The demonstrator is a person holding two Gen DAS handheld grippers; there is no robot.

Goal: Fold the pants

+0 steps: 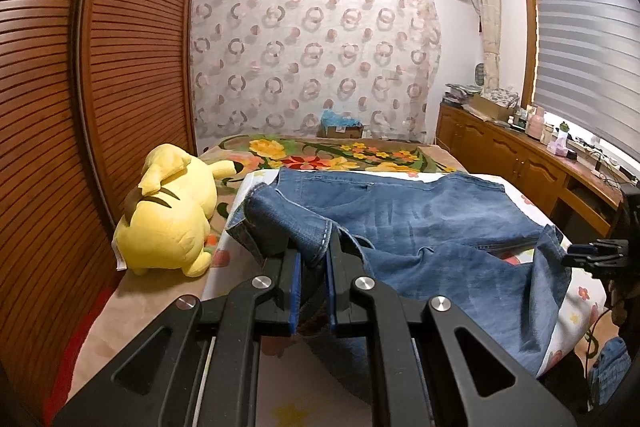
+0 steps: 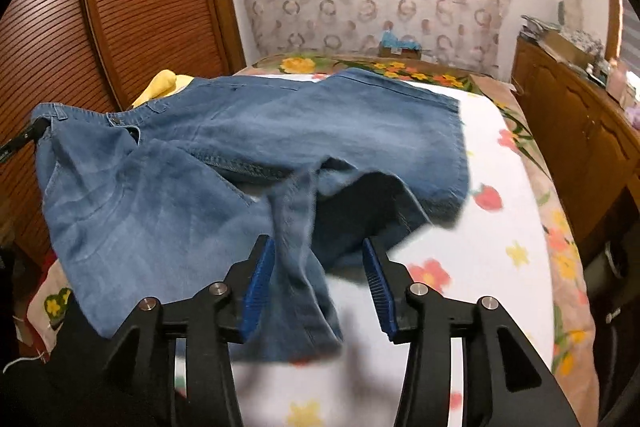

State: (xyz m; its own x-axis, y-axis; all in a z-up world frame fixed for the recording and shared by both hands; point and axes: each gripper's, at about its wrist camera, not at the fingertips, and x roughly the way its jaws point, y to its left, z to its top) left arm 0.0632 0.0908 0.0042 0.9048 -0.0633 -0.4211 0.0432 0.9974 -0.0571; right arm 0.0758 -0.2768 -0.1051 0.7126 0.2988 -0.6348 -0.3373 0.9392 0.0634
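Observation:
Blue denim pants [image 1: 420,227] lie crumpled across the floral bed sheet [image 1: 576,311]. My left gripper [image 1: 313,259] is shut on a fold of the pants near the waistband and holds it lifted. In the right wrist view the pants [image 2: 200,155] spread across the bed, with a fold of denim hanging between the fingers of my right gripper [image 2: 318,267]. Its jaws stand wide apart and the blue pads [image 2: 258,287] do not press the cloth. The right gripper also shows at the right edge of the left wrist view [image 1: 600,255].
A yellow plush toy [image 1: 168,215] lies on the bed's left side beside a brown louvered wardrobe [image 1: 80,107]. A wooden cabinet [image 1: 520,163] with clutter runs along the right under the window. A cardboard box [image 1: 340,129] sits beyond the bed's far end.

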